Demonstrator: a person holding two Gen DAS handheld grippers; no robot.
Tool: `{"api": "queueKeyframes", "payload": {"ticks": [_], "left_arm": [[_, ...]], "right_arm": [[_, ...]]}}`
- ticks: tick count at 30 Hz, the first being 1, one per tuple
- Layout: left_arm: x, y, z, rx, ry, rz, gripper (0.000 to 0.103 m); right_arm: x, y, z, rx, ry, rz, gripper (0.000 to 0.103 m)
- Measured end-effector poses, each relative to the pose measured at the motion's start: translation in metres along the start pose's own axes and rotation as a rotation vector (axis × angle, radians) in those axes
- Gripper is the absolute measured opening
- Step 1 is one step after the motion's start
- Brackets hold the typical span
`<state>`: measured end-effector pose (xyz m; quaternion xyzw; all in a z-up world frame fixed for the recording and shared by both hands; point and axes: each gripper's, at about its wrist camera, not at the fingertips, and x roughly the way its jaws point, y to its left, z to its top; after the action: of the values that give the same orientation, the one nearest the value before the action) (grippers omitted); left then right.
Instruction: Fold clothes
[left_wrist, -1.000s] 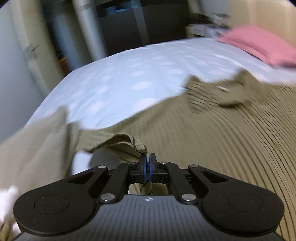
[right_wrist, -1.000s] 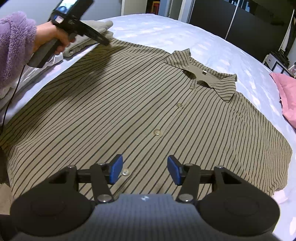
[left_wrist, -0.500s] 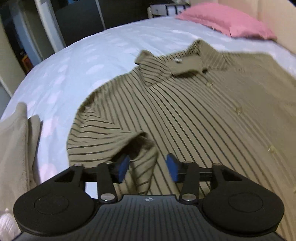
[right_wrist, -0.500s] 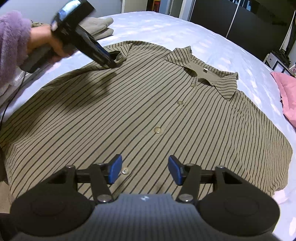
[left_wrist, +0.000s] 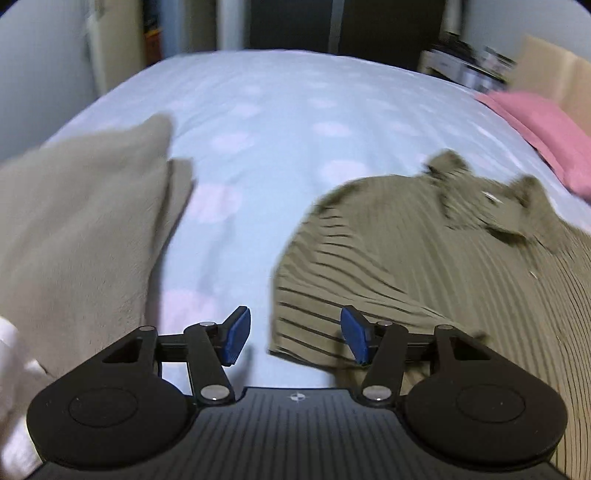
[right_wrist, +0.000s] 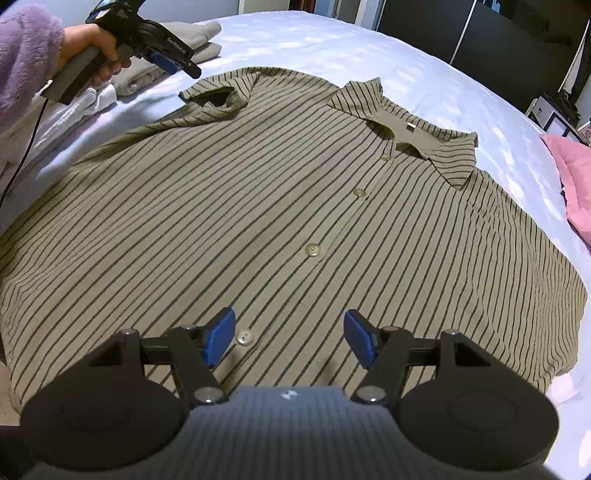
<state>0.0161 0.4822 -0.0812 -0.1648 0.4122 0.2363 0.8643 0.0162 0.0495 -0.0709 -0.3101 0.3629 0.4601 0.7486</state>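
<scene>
An olive shirt with dark stripes (right_wrist: 280, 206) lies spread front-up and buttoned on the bed, collar (right_wrist: 410, 127) at the far side. Its left sleeve (right_wrist: 218, 92) lies folded in over the shoulder; the left wrist view shows that sleeve edge (left_wrist: 314, 295) blurred. My left gripper (left_wrist: 293, 339) is open and empty above the sheet, just left of the sleeve; in the right wrist view the same left gripper (right_wrist: 173, 62) hangs above the sleeve, held by a hand in a purple fleece sleeve. My right gripper (right_wrist: 290, 341) is open and empty over the shirt's lower button placket.
A pile of folded beige clothes (left_wrist: 81, 221) sits at the left, also visible as beige clothes (right_wrist: 173, 55) in the right wrist view. A pink pillow (left_wrist: 543, 133) lies at the far right. The pale spotted bed sheet (left_wrist: 280, 122) stretches beyond the shirt. Dark cabinets stand behind.
My left gripper, shut on the sleeve a second ago, carried it in over the shirt, opened, let it go and drew back left. The right gripper stayed open and still.
</scene>
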Motion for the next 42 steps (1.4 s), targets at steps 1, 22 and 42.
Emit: {"api": "queueKeyframes", "payload": {"ticks": [1,22,42], "left_arm": [[0.007,0.006,0.0,-0.032,0.018,0.001,0.05],[-0.018,-0.041,0.088,0.109,-0.004,-0.044,0.0],[0.037,0.005,0.024,-0.089,0.208,-0.057,0.001]], "right_arm": [[0.002,-0.001,0.0,0.003,0.004,-0.003,0.068],[0.014,-0.028,-0.007,0.091,0.05,-0.088,0.069],[-0.001,-0.018,-0.001,0.045,-0.009,-0.059,0.078]]}}
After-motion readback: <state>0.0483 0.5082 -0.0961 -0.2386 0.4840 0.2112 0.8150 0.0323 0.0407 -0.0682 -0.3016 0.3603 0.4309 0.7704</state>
